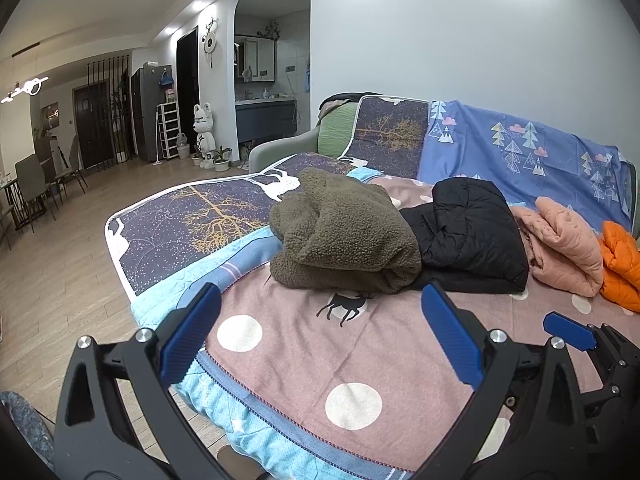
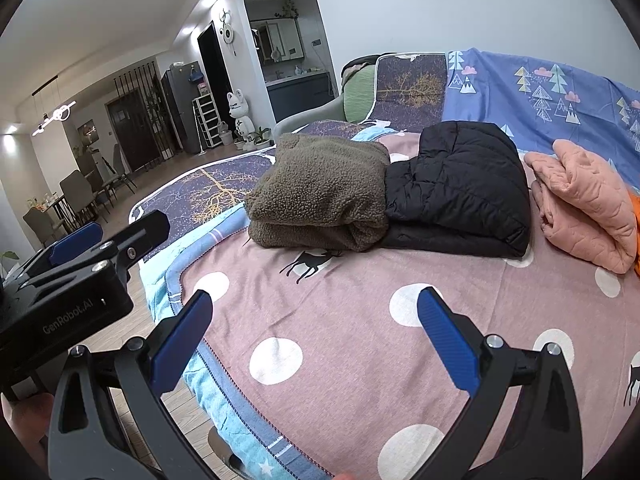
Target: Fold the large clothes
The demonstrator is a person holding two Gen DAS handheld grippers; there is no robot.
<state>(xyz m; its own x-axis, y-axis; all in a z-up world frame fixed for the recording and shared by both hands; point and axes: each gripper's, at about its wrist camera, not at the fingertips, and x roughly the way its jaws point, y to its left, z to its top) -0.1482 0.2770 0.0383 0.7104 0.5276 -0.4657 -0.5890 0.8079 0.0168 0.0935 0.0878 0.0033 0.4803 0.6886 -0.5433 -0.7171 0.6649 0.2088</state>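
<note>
Both tongs empty, hovering over the pink sheet (image 2: 360, 320)

Left tongs (image 1: 320, 336) and right tongs (image 2: 314, 340) gape open, likely lining up. Brown fleece (image 1: 340, 236), black jacket (image 1: 472, 232), peach quilted piece (image 1: 560, 240) sit folded-looking along the sofa back; the orange one (image 1: 622, 268) is cut off.

The olive-brown folded fleece garment (image 1: 344, 236) looks nubbly and matt. Right of it, the black quilted puffer jacket (image 1: 468, 228) has a smooth, faintly sheened shell. Farther right, the peach stitched padded garment (image 1: 560, 240) looks soft. The near pink dotted cotton sheet (image 1: 360, 360) is matt woven cloth. The wood-plank floor (image 1: 60, 260) at left shines slightly.
</note>
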